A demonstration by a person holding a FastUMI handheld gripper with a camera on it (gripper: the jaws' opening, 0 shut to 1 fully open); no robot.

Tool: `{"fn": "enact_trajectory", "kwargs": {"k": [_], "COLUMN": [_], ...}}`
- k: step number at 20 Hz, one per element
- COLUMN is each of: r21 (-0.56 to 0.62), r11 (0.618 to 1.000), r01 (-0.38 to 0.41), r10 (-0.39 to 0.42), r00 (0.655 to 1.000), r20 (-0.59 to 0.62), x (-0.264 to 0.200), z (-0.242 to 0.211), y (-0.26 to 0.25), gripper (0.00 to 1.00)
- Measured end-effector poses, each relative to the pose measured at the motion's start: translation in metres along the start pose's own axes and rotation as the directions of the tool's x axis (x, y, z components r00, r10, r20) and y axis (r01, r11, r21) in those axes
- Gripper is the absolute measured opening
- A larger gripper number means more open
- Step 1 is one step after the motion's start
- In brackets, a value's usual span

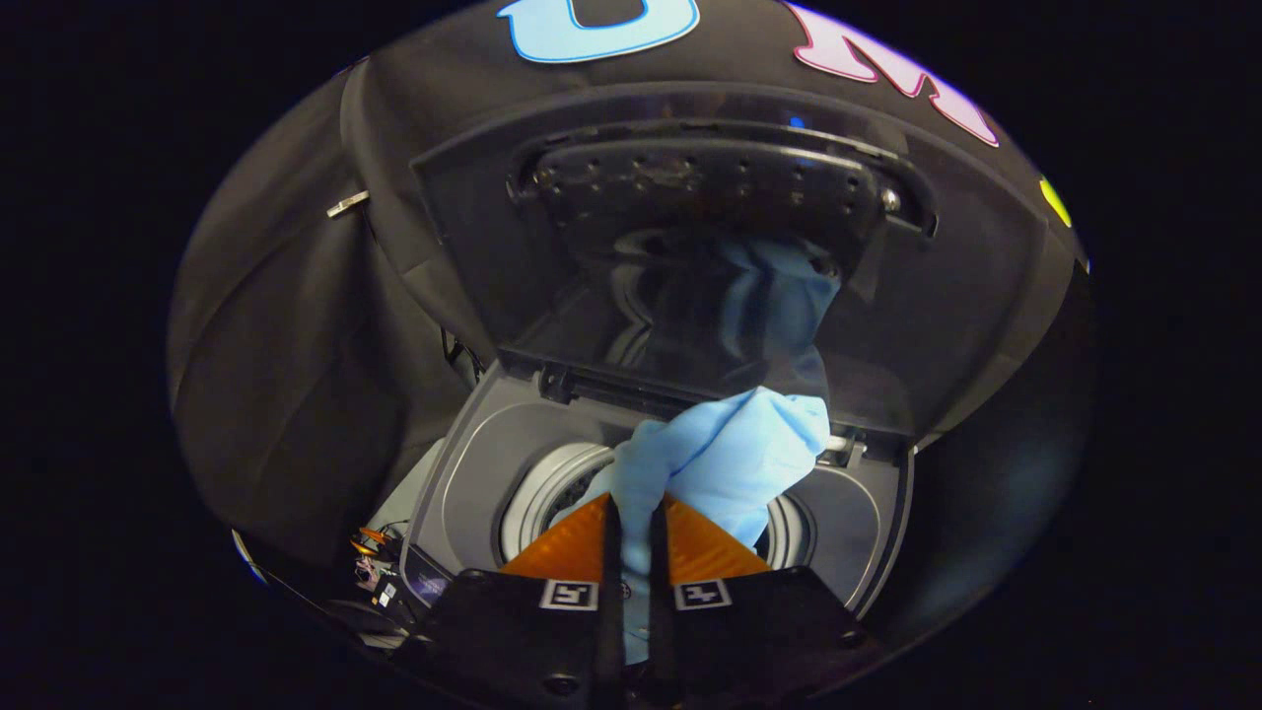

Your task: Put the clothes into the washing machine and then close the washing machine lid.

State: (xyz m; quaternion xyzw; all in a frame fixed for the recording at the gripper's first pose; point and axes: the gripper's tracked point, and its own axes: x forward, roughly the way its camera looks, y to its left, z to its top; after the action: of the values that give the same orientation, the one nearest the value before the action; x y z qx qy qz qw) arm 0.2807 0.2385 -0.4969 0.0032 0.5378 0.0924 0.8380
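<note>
Holding a light blue garment (725,459) above the washing machine's drum (547,488).
My gripper (631,513) angles down over the tub, fingers pinched on the cloth (only a slit between them); the lid (690,247) stands open behind, mirroring the fabric.

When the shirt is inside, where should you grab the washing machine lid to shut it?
The tool is shut on the light blue garment above the drum opening. The lid stands raised, hinged at the back. Probably best to take its free top edge near the middle, from the front, and swing it down toward you.
</note>
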Motion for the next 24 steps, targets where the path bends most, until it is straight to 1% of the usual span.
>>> {"fn": "enact_trajectory", "kwargs": {"k": [2,3,5,8,11,14,18,21,24], "r21": [0.01,0.014,0.01,0.02,0.014,0.013,0.037,0.041,0.057], "r11": [1.0,1.0,1.0,1.0,1.0,1.0,0.999,0.999,0.998], "r01": [0.012,0.015,0.013,0.009,0.001,0.012,0.024,0.036,0.038], "r10": [-0.012,-0.015,-0.013,-0.01,-0.003,-0.015,-0.037,-0.051,-0.059], "r00": [1.0,1.0,1.0,0.997,0.984,0.956,0.905,0.889,0.895], "r20": [-0.002,0.007,0.024,0.072,0.179,0.293,0.424,0.455,0.442], "x": [-0.001,0.003,-0.009,-0.026,-0.055,-0.098,-0.143,-0.153,-0.139], "z": [0.0,0.008,0.008,0.022,0.057,0.097,0.159,0.191,0.213], "y": [-0.004,-0.007,-0.004,-0.002,0.004,0.007,0.003,-0.007,-0.017], "gripper": [0.56,0.71,1.0,1.0,1.0,1.0,1.0,0.99,0.99]}}
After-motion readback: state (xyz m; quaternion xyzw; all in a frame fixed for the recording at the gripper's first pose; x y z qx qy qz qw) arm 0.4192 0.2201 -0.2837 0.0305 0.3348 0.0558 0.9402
